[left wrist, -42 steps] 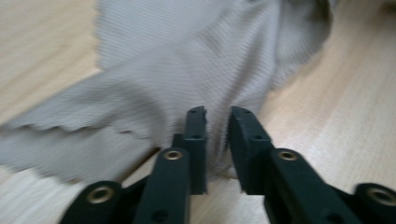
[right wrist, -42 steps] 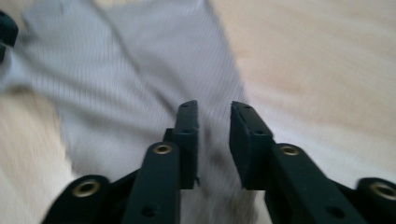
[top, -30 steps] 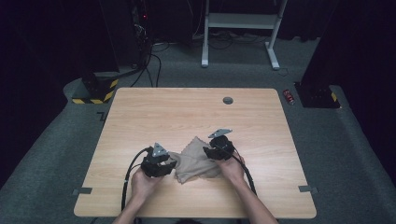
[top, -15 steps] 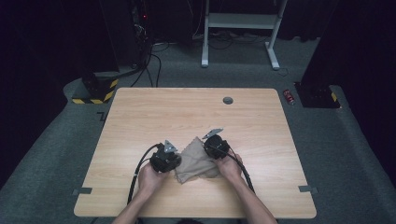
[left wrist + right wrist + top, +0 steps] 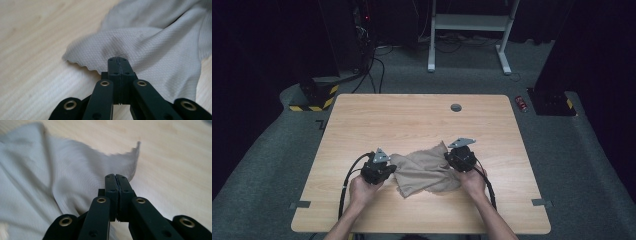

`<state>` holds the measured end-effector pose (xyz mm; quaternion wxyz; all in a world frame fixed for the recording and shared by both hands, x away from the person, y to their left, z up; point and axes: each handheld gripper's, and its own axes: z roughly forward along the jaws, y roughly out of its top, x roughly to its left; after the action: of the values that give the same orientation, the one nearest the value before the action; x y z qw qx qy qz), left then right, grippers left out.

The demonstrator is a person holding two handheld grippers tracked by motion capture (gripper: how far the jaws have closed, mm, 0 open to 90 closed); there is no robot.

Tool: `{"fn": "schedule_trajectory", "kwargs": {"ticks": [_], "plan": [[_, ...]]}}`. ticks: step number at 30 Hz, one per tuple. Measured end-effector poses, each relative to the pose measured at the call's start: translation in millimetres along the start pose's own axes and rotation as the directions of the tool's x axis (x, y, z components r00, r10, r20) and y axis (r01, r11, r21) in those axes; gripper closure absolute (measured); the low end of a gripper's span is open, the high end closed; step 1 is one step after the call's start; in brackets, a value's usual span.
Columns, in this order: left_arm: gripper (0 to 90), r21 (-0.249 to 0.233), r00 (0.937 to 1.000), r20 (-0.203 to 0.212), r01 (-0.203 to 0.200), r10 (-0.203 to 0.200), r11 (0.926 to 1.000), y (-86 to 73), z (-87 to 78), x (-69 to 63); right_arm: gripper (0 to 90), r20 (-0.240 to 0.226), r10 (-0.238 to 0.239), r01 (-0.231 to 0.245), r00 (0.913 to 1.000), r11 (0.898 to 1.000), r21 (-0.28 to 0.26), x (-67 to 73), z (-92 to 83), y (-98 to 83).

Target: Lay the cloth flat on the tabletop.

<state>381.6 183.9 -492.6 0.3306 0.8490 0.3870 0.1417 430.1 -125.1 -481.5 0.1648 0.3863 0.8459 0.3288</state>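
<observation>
Cloth (image 5: 426, 170): beige-grey, thin, fine diamond weave, scalloped edge. It lies crumpled near the middle of the table's (image 5: 412, 117) near half, between our 2 hands. We judge it light, fully limp, no stiffness at all; it will drape and fold under its own weight the moment it leaves the wood. The textured weave should give decent friction, so slip looks unlikely if the pinch takes enough fabric. Nothing fragile here, though a hard opposite pull could stretch or fray the edge.

Left gripper (image 5: 117, 60): jaws have just been closing and now sit pressed together on the cloth's left edge, fabric bunched up over the tips. In the high view the left gripper (image 5: 379, 167) is at the cloth's left side.

Right gripper (image 5: 116, 177): jaws have just been closing too, now clamped on the right edge beside a raised corner point. In the high view it (image 5: 460, 156) sits at the cloth's right, slightly farther up the table.

Hold points: we want opposite edges or corners, not the bunched middle, so the cloth spreads flat when tensioned. Both bites look shallow, close to the hem; a deeper bite would be safer.

Beyond the table: grey carpet, a white desk frame (image 5: 472, 22) at the far side.
</observation>
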Motion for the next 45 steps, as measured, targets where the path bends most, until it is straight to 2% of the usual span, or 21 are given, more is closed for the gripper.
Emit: {"fn": "schedule_trajectory", "kwargs": {"ticks": [2,3,5,8,10,12,13,17,21,23,24,26,28,30,32,34,37,41,42,43,45], "plan": [[89.8,0.018,1.0,0.003,0.001,-0.001,0.9998,-3.0,2.3,1.0,88.3,-0.001,0.0,0.0,1.0,1.0,0.015,-0.8,1.0,-3.9],[89.3,0.022,0.9999,0.008,0.009,-0.009,0.9997,-5.9,4.3,2.8,87.9,-0.006,-0.002,0.002,1.0,0.999,0.049,-2.2,4.0,-13.3],[86.6,0.007,0.9991,0.005,0.042,-0.042,0.9991,-6.1,4.6,4.7,83.3,-0.016,0.013,-0.011,0.9998,0.998,0.063,-3.8,5.3,-19.2],[80.4,-0.015,0.9976,-0.017,0.067,-0.067,0.9977,-2.6,4.0,7.0,75.7,0.003,0.029,-0.029,0.9996,0.998,0.053,-5.7,4.9,-19.5],[71.7,-0.016,0.9953,-0.038,0.088,-0.089,0.996,1.1,4.6,8.2,72.3,0.009,0.059,-0.059,0.9982,0.998,0.017,-7.4,2.2,-16.6],[65.7,-0.009,0.9934,-0.068,0.091,-0.092,0.9958,4.8,9.1,10.0,70.7,0.015,0.055,-0.055,0.9984,0.998,0.015,-6.9,2.2,-12.9],[60.4,0.014,0.9913,-0.103,0.084,-0.082,0.9964,6.0,15.1,9.5,69.3,0.022,0.042,-0.043,0.9989,0.999,0.029,-5.9,6.4,-10.9],[55.0,0.048,0.99,-0.131,0.059,-0.052,0.9971,5.5,26.0,7.2,67.4,0.035,0.053,-0.056,0.998,0.995,0.088,-6.4,20.0,-12.8],[64.0,0.043,0.9921,-0.117,0.05,-0.045,0.9979,6.2,26.9,6.4,70.4,0.036,0.037,-0.04,0.9987,0.996,0.083,-7.0,22.8,-14.0],[72.0,0.038,0.9969,-0.065,0.048,-0.045,0.9981,7.0,28.0,8.2,81.4,0.029,0.017,-0.02,0.9994,0.995,0.102,-6.1,23.4,-11.1],[74.9,0.038,0.9969,-0.065,0.048,-0.045,0.9981,7.0,28.0,8.2,81.4,0.029,0.017,-0.02,0.9994,0.995,0.102,-6.1,23.4,-11.1],[83.0,0.065,0.9981,-0.047,0.044,-0.041,0.9969,11.3,28.8,12.3,87.8,0.038,-0.025,0.021,0.9989,0.993,0.114,-2.2,25.2,-8.0],[88.4,0.074,0.9985,-0.041,0.039,-0.036,0.9965,13.1,29.7,12.9,88.3,0.04,-0.017,0.013,0.999,0.994,0.113,-2.4,25.2,-8.0],[89.1,0.087,0.9982,-0.059,0.015,-0.01,0.9961,19.1,31.6,13.0,88.4,0.047,-0.018,0.013,0.9987,0.995,0.104,-4.0,23.7,-7.9],[89.1,0.081,0.9982,-0.06,0.014,-0.009,0.9966,21.6,31.0,13.5,88.4,0.051,-0.017,0.012,0.9986,0.996,0.093,-4.8,21.4,-7.2],[89.1,0.046,0.9971,-0.075,0.01,-0.007,0.9989,33.2,25.9,15.8,88.5,0.069,-0.003,0.0,0.9976,0.998,0.055,-8.8,13.6,-1.4],[89.0,0.012,0.995,-0.1,0.006,-0.005,0.9999,41.6,23.8,17.6,88.4,0.084,-0.003,-0.001,0.9964,0.999,0.041,-10.6,11.0,4.3],[88.9,-0.023,0.9893,-0.142,0.029,-0.032,0.9993,53.6,30.9,25.7,88.4,0.111,0.009,-0.01,0.9937,1.0,0.012,-15.9,10.5,15.0],[88.4,-0.006,0.9857,-0.161,0.049,-0.049,0.9988,55.8,39.3,30.8,88.1,0.127,0.032,-0.032,0.9913,0.999,-0.007,-20.7,14.2,16.5],[87.6,-0.006,0.9857,-0.161,0.049,-0.049,0.9988,55.8,39.3,30.8,88.1,0.127,0.032,-0.032,0.9913,0.999,-0.007,-20.7,14.2,16.5],[85.3,0.011,0.9797,-0.188,0.074,-0.07,0.9972,56.8,48.6,35.7,87.2,0.138,0.064,-0.066,0.9883,0.998,0.007,-25.4,20.2,15.9]]}}
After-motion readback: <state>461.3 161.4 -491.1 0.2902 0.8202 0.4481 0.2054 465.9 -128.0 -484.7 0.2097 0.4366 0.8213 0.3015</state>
